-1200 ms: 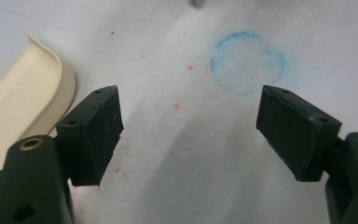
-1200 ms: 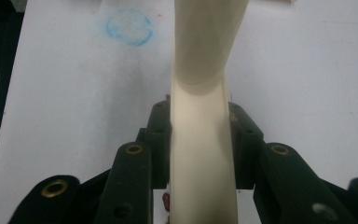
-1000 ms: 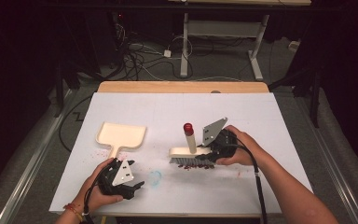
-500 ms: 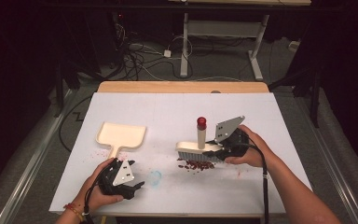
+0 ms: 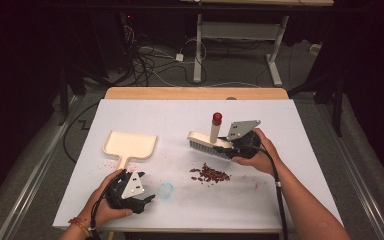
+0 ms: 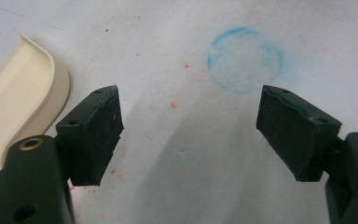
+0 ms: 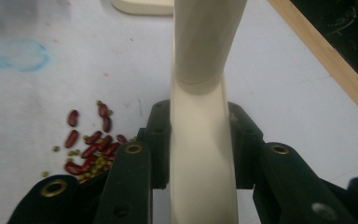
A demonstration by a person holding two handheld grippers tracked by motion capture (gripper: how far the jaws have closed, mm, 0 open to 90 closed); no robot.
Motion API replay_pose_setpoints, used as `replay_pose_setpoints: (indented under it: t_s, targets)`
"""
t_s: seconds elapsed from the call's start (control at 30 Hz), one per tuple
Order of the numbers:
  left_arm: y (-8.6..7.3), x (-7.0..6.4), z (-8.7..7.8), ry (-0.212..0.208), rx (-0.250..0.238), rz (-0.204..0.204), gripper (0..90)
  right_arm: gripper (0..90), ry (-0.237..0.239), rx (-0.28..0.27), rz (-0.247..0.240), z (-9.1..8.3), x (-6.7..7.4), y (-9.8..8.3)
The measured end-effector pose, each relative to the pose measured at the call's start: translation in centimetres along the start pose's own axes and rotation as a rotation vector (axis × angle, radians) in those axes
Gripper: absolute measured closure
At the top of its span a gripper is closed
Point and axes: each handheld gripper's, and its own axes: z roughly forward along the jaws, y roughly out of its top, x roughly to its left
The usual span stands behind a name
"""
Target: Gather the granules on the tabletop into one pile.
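My right gripper (image 5: 230, 146) is shut on the body of a cream hand brush (image 5: 206, 141), whose red-tipped handle (image 5: 217, 118) sticks upward. The brush hangs just beyond a small pile of red and green beans (image 5: 211, 174) on the white table (image 5: 180, 115). In the right gripper view the jaws clamp the brush (image 7: 203, 140) from both sides, with the beans (image 7: 91, 149) at lower left. A cream dustpan (image 5: 129, 145) lies flat at the left. My left gripper (image 5: 147, 200) rests open near the front edge, and its jaws (image 6: 191, 121) hold nothing, beside the dustpan's rim (image 6: 18, 98).
A faint blue ring mark (image 5: 166, 190) is drawn on the table in front of the left gripper, also seen as a blue ring (image 6: 244, 60). A wooden strip (image 5: 195, 93) borders the far edge. Cables and desk legs lie on the floor beyond.
The right gripper carried the brush rightward over the beans, then away toward the far side, leaving the bean pile uncovered. The left gripper stayed put.
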Motion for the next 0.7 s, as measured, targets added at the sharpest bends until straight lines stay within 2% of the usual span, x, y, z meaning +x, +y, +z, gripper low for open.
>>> replay_pose_setpoints:
  t_s: [0.07,0.2,0.3,0.5,0.6,0.7]
  targets:
    - [0.0,0.0,0.0,-0.001,0.001,-0.001,21.7,67.5,0.008,0.017,-0.017,0.6,0.2,-0.3]
    - [0.0,0.0,0.0,-0.002,0.003,-0.001,21.8,67.5,0.069,0.011,-0.058,1.2,1.0,-0.3]
    - [0.0,-0.1,0.0,-0.002,0.006,0.003,21.8,67.5,0.104,0.005,-0.105,0.9,1.8,-0.5]
    - [0.0,-0.1,0.1,-0.004,0.006,-0.002,21.8,67.4,0.152,-0.021,-0.139,-0.5,3.0,-1.7]
    - [0.1,-0.1,0.2,-0.007,0.011,0.007,21.8,67.5,0.158,-0.030,-0.147,-1.1,3.2,-1.9]
    - [0.2,-0.1,0.2,-0.008,0.013,0.007,21.8,67.5,0.137,-0.036,-0.142,-1.2,3.0,-1.7]
